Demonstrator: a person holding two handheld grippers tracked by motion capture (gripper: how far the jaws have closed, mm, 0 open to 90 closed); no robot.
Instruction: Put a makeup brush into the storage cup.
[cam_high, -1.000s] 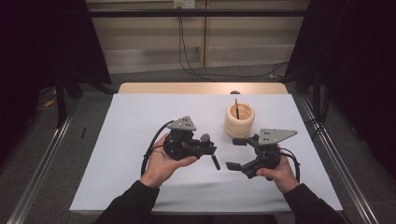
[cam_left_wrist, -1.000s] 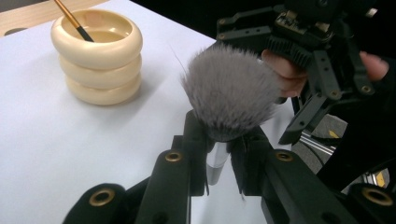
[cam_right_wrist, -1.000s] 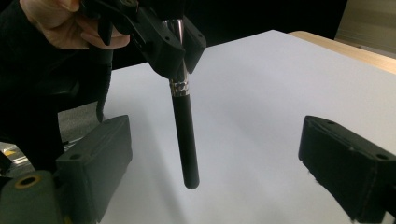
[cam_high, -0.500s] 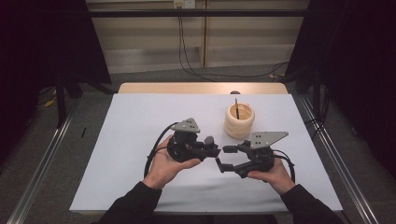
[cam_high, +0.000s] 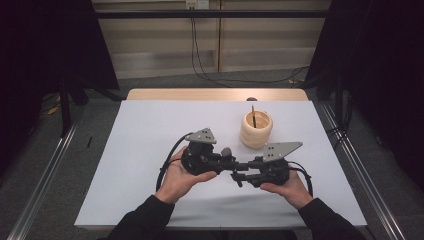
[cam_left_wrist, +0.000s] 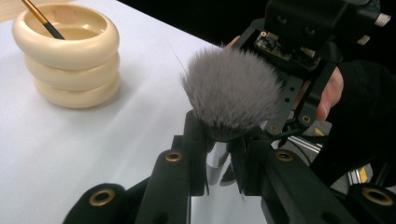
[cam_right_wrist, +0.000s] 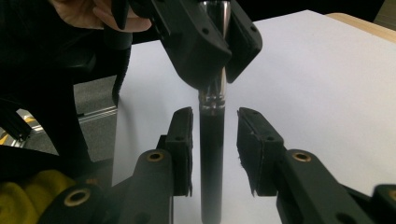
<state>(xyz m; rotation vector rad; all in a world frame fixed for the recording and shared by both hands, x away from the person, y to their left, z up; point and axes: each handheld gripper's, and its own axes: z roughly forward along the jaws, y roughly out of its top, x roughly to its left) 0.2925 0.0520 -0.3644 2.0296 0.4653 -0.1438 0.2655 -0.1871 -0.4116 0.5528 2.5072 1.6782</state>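
Reaching in from the near edge of the white table (cam_high: 150, 130), two dark-sleeved forearms hold the grippers close together, their tips meeting over the cloth. The left gripper (cam_left_wrist: 219, 158) is clamped on a makeup brush (cam_left_wrist: 231, 93), its jaws pinching the silver ferrule just below the bristles; part of the ferrule is hidden between the pads. In the right gripper view the brush's black handle (cam_right_wrist: 211, 154) stands between the parted jaws of the right gripper (cam_right_wrist: 212, 149), a gap on each side, so those jaws are spread and not touching it; the lower end of the handle runs out of the picture. The brush head is a full, rounded tuft of grey bristles with paler tips. From above, the brush is small and hard to make out between the two tools. Farther back, right of centre, stands a cream ribbed holder (cam_high: 256, 130) with a thin dark stick (cam_high: 253, 115) leaning in it. Beyond the table, cables (cam_high: 200, 60) hang down a pale wall.
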